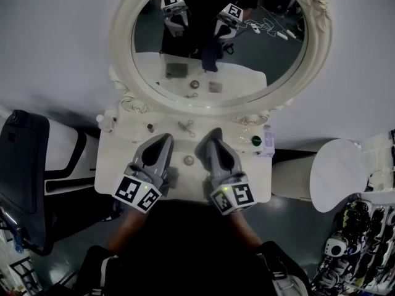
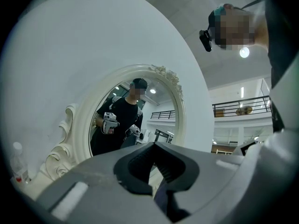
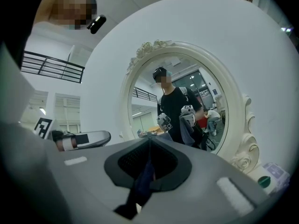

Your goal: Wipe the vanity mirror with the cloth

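Left tongs (image 1: 165, 139): closed, tips aimed at vanity mirror (image 1: 247, 60), below its frame.
Right tongs (image 1: 214, 133): clamped on cloth (image 3: 145, 176), tips aimed at vanity mirror.

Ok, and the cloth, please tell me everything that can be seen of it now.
The cloth is dark blue and looks thin and soft. The right gripper is shut on it. A narrow, bunched fold sits between the black pads and hangs down below them. In the reflection in the vanity mirror, the rest droops under that gripper as a limp, creased piece. It appears to be apart from the glass. In the head view, the gripper body hides the cloth itself.
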Motion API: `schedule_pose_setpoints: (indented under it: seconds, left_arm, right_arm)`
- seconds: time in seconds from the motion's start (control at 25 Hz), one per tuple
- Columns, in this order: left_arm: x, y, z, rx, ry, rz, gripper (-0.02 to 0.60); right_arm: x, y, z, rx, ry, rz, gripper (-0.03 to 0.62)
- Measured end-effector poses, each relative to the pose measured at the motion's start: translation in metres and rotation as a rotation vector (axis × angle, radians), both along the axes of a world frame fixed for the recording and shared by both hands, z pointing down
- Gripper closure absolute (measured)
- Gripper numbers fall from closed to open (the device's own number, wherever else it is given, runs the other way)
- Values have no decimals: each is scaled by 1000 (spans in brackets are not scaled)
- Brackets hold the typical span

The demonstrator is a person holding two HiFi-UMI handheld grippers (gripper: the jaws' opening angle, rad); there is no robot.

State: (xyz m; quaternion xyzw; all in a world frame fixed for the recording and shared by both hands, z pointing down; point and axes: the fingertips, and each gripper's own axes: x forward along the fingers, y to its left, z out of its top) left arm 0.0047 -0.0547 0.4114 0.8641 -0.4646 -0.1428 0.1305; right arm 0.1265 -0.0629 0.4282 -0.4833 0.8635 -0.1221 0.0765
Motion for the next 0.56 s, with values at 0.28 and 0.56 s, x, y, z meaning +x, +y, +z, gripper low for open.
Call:
schedule_pose_setpoints:
  seconds: [0.28,0.56]
  left_arm:
    - [2,0,0,1,-4,12,577]
    - [3,0,-1,1,-2,17,577]
  right_arm:
    - [-2,2,-1,9,-8,-12,574]
    - [-3,4,-2,5,-4,-13,574]
